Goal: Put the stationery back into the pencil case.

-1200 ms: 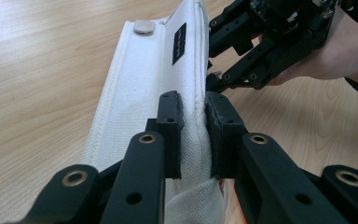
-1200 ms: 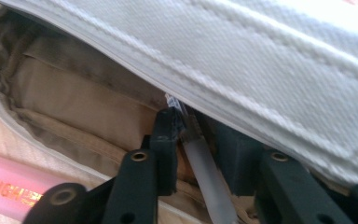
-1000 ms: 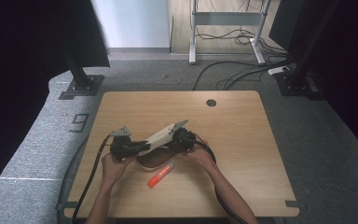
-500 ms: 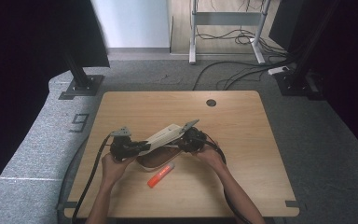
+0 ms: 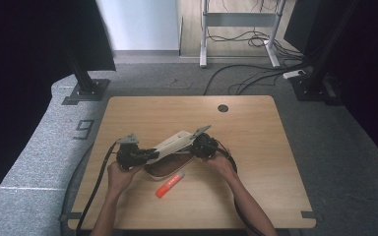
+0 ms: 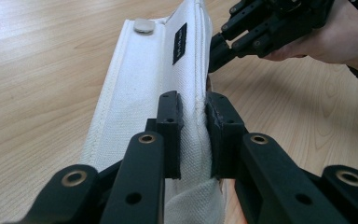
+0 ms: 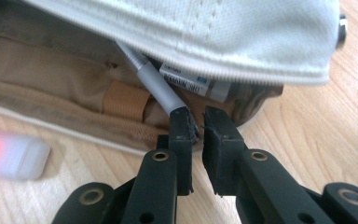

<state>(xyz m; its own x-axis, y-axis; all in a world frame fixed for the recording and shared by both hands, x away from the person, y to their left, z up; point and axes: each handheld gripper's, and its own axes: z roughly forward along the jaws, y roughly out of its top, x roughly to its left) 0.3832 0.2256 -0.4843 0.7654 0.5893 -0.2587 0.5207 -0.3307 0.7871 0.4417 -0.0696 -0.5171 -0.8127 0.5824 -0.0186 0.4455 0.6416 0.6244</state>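
Left gripper point(image 6: 193, 135): my black jaws were clamped on the raised flap of the white canvas pencil case point(image 6: 154, 88), woven cloth with stitched seams bunched between the pads. The flap carried a small black label and a pale round snap at its far end.

Right gripper point(image 7: 196, 123): jaws had just been closing and stood nearly together at the case's open mouth, by the rim of its tan lining. The gap between the pads looked empty; the tip of a slim grey pen point(image 7: 156, 86) sat just beside my left pad. I could not tell whether it touched. A ribbed tan band and a printed label lay farther inside, under the white flap.

Near edge of the wooden table point(image 5: 256, 128): an orange highlighter point(image 5: 170, 185) with a translucent cap, lying flat just in front of the case.

Mid-table: the case lay between my two hands, lid lifted at a slant.
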